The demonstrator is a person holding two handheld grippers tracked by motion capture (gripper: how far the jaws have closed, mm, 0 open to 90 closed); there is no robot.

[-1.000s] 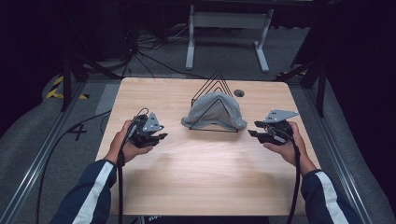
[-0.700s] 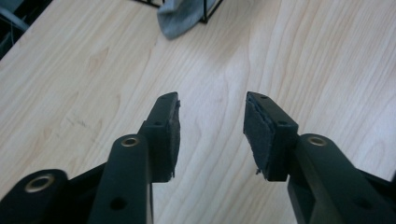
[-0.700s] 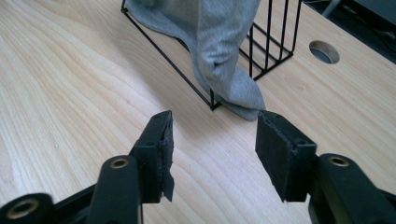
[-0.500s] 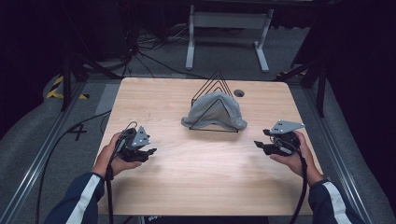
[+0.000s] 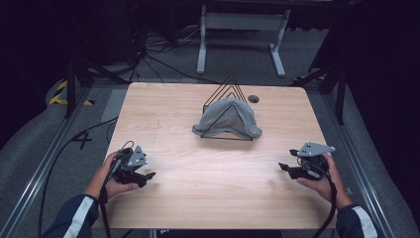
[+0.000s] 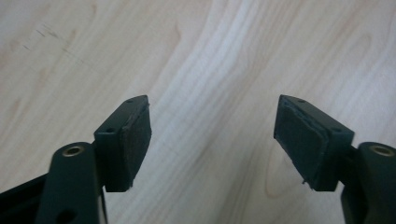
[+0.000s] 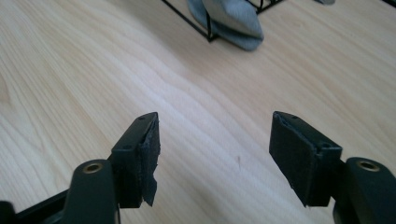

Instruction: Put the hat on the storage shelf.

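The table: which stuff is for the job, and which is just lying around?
For the job: grey cloth draped over the black wire rack; left gripper and right gripper, both open and empty.

Just around: white metal stand, floor cables, table hole.

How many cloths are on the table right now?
1. A grey cloth is draped over the black wire rack at the far middle of the table; its lower edge shows in the right gripper view too. Another could be hidden under it.
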